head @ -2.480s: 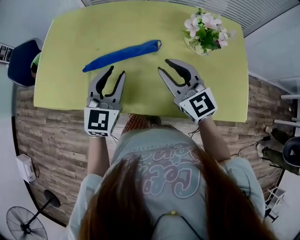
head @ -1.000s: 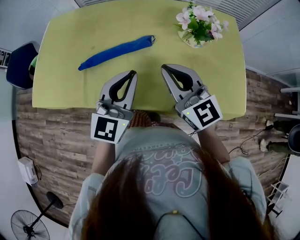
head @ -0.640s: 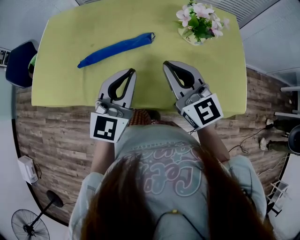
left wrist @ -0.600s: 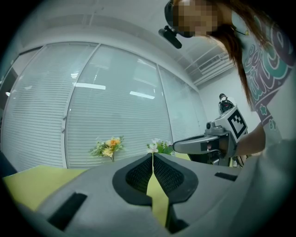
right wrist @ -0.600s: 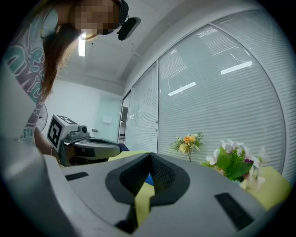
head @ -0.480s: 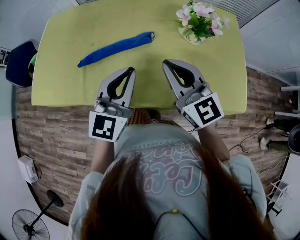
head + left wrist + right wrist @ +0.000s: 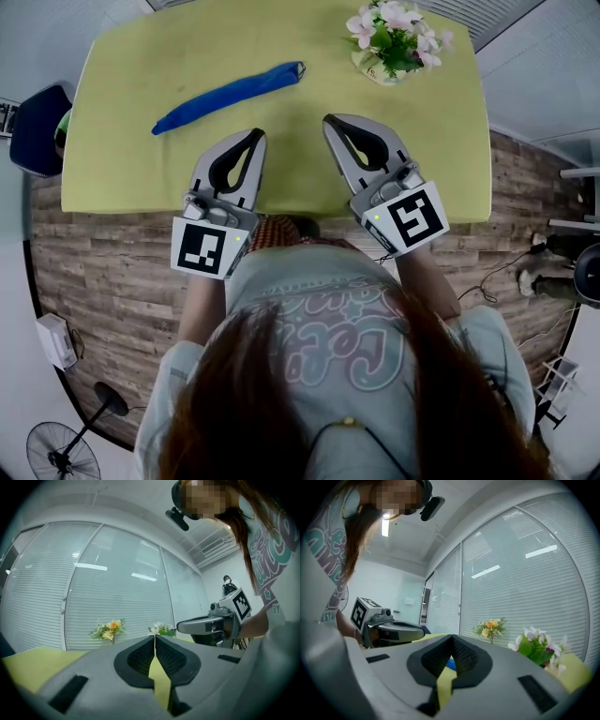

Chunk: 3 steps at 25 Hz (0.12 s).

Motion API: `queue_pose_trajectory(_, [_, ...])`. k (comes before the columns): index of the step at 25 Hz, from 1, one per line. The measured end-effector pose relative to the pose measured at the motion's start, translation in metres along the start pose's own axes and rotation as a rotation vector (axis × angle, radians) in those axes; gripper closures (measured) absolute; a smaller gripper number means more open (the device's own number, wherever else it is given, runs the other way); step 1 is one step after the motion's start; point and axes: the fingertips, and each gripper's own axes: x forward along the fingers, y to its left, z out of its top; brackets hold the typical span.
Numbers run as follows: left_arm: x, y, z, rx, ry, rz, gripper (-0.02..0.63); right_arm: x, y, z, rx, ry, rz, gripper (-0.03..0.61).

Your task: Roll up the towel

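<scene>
A blue towel, rolled into a long thin roll, lies slantwise on the yellow-green table, left of the middle. My left gripper hovers near the table's front edge, below the roll and apart from it, shut and empty. My right gripper sits beside it to the right, also shut with nothing held. In the left gripper view the left gripper has its jaws together. The right gripper in its own view shows a sliver of the blue towel behind its closed jaws.
A vase of pink and white flowers stands at the table's far right corner. A dark blue chair sits off the left edge. The floor is wood plank, and a fan stands at the lower left.
Both grippers drew back toward the table's front edge and closed after the earliest frame. Over the last second they barely shifted. The towel roll stayed in place.
</scene>
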Motion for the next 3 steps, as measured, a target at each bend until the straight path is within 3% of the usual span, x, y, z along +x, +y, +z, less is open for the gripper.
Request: queue_pose_trajectory(3, [-0.0013, 0.0009, 0.0022, -0.006, -0.003, 0.003, 0.597, -0.0002, 0.0003, 0.0008, -0.001, -0.004, -0.001, 0.575])
